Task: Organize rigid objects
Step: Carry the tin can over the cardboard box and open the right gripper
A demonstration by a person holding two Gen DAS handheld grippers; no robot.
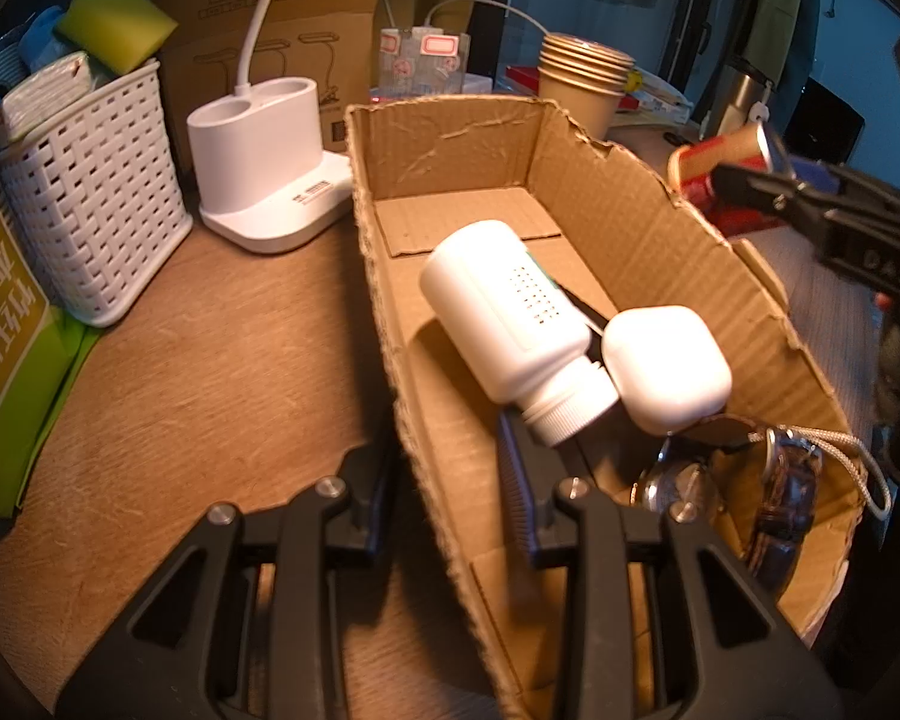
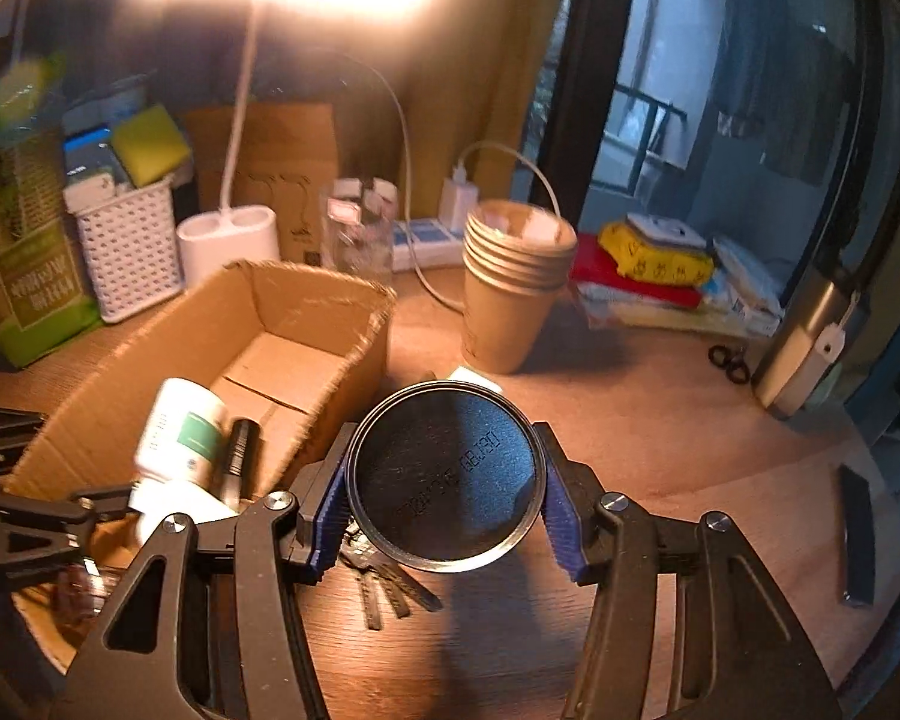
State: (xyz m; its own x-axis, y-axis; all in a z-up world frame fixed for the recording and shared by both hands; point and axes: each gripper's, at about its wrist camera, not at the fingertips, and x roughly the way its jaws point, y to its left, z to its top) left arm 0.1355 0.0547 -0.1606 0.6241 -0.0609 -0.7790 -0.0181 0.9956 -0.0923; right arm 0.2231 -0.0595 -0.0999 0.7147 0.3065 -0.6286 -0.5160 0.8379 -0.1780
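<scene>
Two grips I see: my left gripper [image 1: 450, 498] has its fingers pinched on the cardboard box [image 1: 648, 222] wall, bottle [image 1: 510, 324] lying inside; my right gripper [image 2: 444, 510] clamps a can [image 2: 444, 480] above the worktop [image 2: 660, 420].

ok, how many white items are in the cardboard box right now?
2: the pill bottle lying on its side mid-box, and the earbud case against its cap end. The near end of the cardboard box is dark and cluttered, so more may be hidden.
</scene>
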